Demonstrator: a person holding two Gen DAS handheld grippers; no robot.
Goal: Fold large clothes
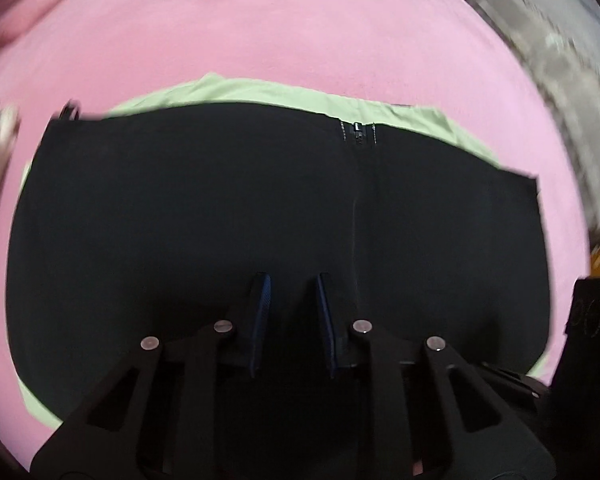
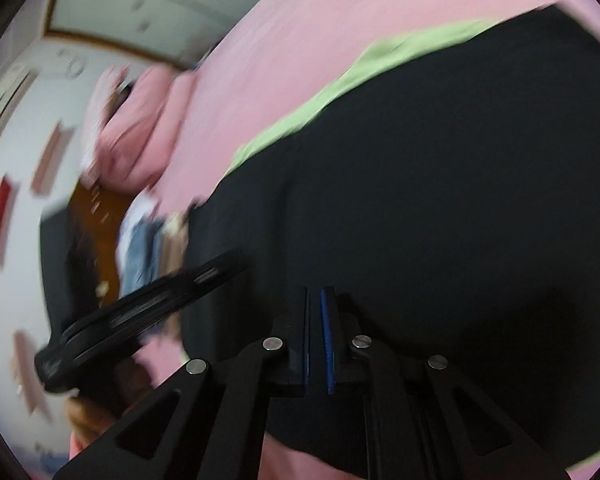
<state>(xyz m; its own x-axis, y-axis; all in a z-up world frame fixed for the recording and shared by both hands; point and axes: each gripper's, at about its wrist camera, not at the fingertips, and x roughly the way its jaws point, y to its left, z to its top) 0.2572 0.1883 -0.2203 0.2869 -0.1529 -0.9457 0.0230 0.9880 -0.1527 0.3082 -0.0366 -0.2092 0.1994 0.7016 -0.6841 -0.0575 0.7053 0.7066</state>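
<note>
A black garment (image 1: 220,208) with a zipper (image 1: 358,128) lies spread flat over a light green garment (image 1: 260,92) on a pink bed sheet (image 1: 260,20). My left gripper (image 1: 292,280) points steeply down just above the black cloth, its blue pads apart with nothing pinched between them. In the right wrist view the same black garment (image 2: 440,200) fills the right half, with the green one (image 2: 340,92) showing along its far edge. My right gripper (image 2: 316,292) hovers over the black cloth near its edge, its pads nearly together and holding nothing I can see.
Pink pillows (image 2: 140,120) lie at the head of the bed. A blurred pile of clothes (image 2: 148,248) sits beside the bed. A black device (image 2: 140,312), blurred, juts in at the left of the right wrist view. Pale furniture (image 1: 560,60) stands beyond the bed's edge.
</note>
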